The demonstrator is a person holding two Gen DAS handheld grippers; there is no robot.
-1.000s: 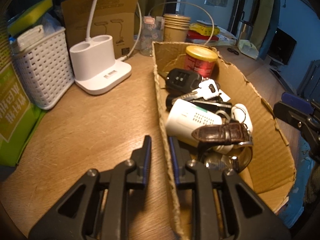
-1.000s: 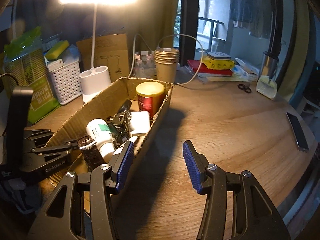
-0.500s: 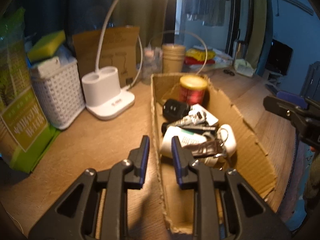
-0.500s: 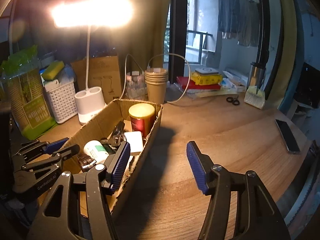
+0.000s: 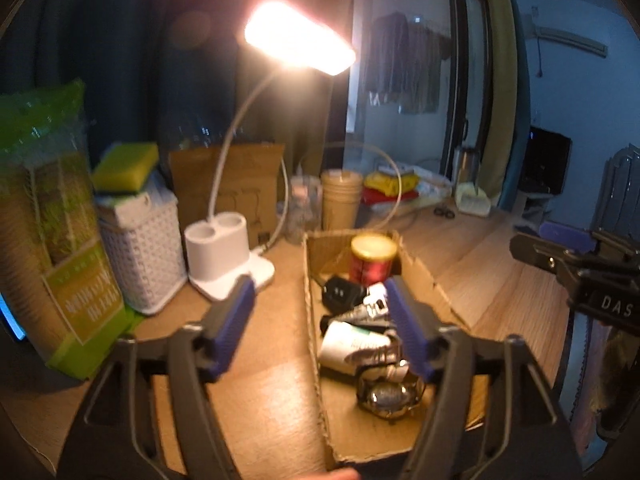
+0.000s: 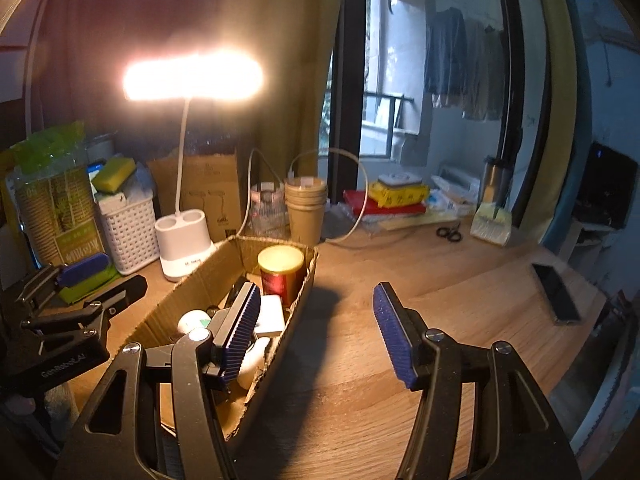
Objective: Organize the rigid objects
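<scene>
An open cardboard box (image 5: 434, 284) (image 6: 192, 292) lies on the wooden desk. It holds a red can with a yellow lid (image 5: 373, 262) (image 6: 280, 274), a black car key (image 5: 342, 294), a white bottle (image 5: 352, 344), a wristwatch (image 5: 390, 394) and other small items. My left gripper (image 5: 324, 326) is open and empty, raised above the box's near left wall. My right gripper (image 6: 316, 338) is open and empty, above the box's right wall. Each gripper shows at the edge of the other view.
A lit white desk lamp (image 5: 228, 260) (image 6: 182, 250), a white basket (image 5: 140, 256) with a yellow sponge (image 5: 126, 168), a green package (image 5: 52, 248), stacked paper cups (image 6: 306, 212), books (image 6: 394, 200), scissors (image 6: 450, 233) and a phone (image 6: 556, 292) stand around.
My left gripper opened from nearly shut and rose back from the box. My right gripper also lifted and pulled back; it stayed open.
</scene>
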